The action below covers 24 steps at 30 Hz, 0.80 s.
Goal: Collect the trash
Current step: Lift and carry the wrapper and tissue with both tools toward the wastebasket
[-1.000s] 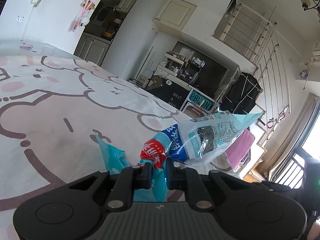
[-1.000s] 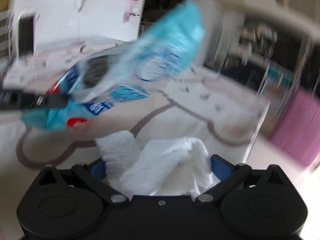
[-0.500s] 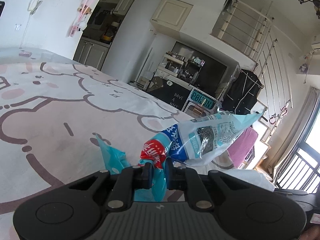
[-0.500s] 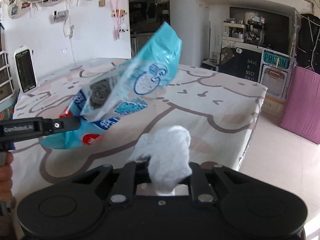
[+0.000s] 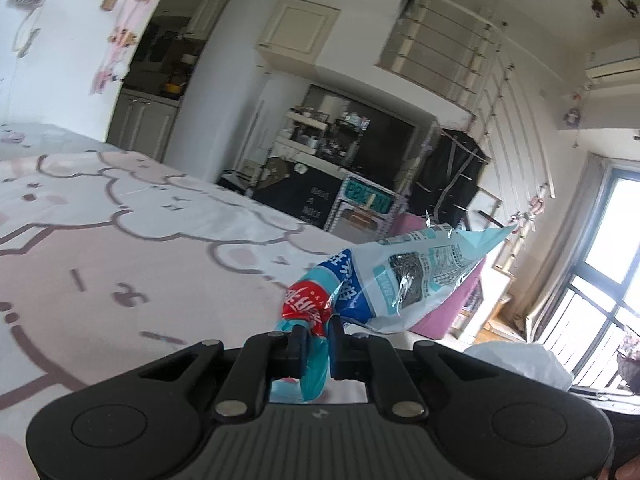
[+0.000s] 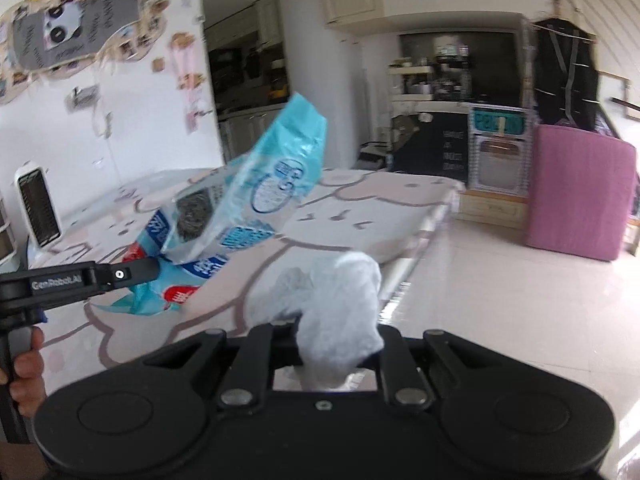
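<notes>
A: What does the left gripper point(image 5: 317, 334) have?
B: Its jaws are clamped on the crumpled red-and-blue end of a plastic wrapper point(image 5: 404, 280); the rest of the wrapper juts forward and to the right of the jaws, clear of the counter point(image 5: 120, 264) with its cartoon-print cloth.
A: And the right gripper point(image 6: 338, 338)?
B: Its jaws have just been closing and now pinch a wad of white tissue point(image 6: 332, 300); the wad bulges up above them, over the counter's edge; the wrapper hangs ahead and to the left of those jaws.
</notes>
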### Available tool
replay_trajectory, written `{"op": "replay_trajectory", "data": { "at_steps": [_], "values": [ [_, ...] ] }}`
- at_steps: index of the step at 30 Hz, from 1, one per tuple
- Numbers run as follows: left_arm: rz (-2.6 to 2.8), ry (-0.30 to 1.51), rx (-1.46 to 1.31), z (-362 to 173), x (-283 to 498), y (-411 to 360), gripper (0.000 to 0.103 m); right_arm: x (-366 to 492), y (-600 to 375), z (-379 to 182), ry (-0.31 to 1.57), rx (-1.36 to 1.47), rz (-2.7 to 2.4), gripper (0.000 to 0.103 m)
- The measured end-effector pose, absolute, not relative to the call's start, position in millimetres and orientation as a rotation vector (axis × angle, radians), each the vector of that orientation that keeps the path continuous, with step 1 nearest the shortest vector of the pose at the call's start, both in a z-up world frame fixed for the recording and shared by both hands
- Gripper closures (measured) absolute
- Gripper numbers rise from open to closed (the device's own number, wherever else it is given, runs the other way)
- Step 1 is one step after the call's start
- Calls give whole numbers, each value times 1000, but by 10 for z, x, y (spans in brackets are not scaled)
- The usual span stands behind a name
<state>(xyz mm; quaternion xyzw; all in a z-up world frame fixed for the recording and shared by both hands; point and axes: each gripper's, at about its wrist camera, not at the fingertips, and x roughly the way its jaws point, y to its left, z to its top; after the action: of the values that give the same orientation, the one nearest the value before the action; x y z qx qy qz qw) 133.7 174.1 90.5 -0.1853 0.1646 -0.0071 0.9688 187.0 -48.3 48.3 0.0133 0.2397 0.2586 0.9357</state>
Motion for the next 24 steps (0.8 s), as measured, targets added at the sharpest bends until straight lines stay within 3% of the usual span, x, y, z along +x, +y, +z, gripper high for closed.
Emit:
{"op": "replay_trajectory", "data": {
  "at_steps": [24],
  "values": [
    [-341,428,-217,991,1974,-114,94,1822,-2442,123,499,281,145,89]
  ]
}}
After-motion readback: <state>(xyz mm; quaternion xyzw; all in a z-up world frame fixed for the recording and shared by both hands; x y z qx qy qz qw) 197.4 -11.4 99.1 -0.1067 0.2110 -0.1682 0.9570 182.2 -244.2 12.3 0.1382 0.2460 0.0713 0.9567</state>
